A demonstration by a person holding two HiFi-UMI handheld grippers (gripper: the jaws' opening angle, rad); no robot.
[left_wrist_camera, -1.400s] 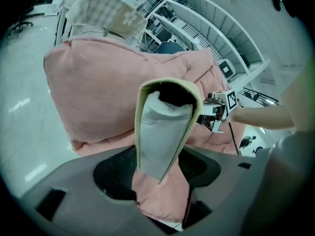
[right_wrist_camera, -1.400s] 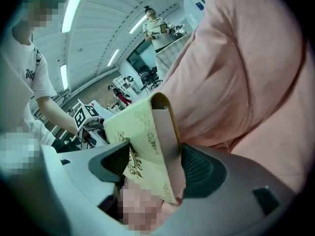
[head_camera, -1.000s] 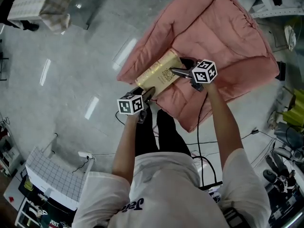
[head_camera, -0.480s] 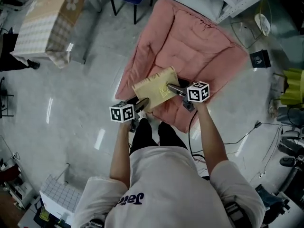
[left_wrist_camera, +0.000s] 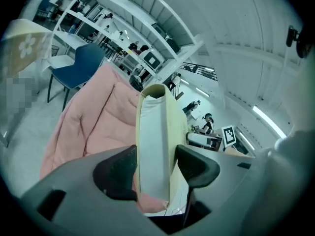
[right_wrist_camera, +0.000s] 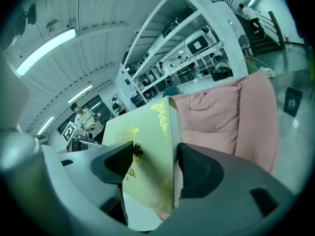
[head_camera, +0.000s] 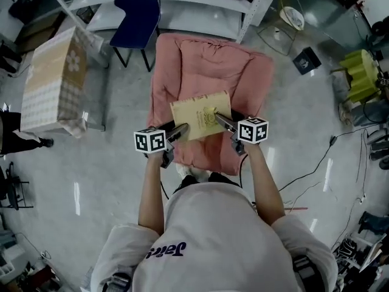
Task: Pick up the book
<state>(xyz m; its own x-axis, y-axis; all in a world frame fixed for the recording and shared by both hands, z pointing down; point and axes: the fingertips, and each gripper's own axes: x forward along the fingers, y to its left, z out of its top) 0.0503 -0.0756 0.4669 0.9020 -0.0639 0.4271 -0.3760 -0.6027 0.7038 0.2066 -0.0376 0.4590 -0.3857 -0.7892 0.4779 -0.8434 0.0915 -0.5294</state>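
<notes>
Head view: the book point(head_camera: 199, 115) is up in the air between the two grippers, over the near half of the pink quilt point(head_camera: 206, 59). A second ago it lay on the quilt with a gripper at each end. Since then the quilt and floor have dropped far below the camera. A blue chair point(head_camera: 137, 11) and the legs of a shelf have come into view beyond the quilt. The left gripper point(head_camera: 180, 129) holds the book's near left corner and the right gripper point(head_camera: 219, 120) holds its right edge. The cream cover faces up and is tilted. At the left a patterned box point(head_camera: 55, 81) stands on the floor, closed on top, so its contents cannot be seen.

Left gripper view: the book point(left_wrist_camera: 155, 141) stands edge-on between the jaws, a white page block between cream covers. The fingers point(left_wrist_camera: 198, 165) pinch it from both sides, one pad on each cover. The quilt point(left_wrist_camera: 96, 119) hangs in the background at the left, with the chair point(left_wrist_camera: 78, 70) beyond it. The marker cube of the other gripper point(left_wrist_camera: 229, 135) shows past the book.

Right gripper view: the book point(right_wrist_camera: 147, 146) shows its cream cover with gold ornament. Its far corner points up and away. The fingers point(right_wrist_camera: 197, 173) pinch it, one pad on the cover and the other on the opposite side by the spine. The quilt point(right_wrist_camera: 231, 114) lies behind and to the right, clear of the book.
</notes>
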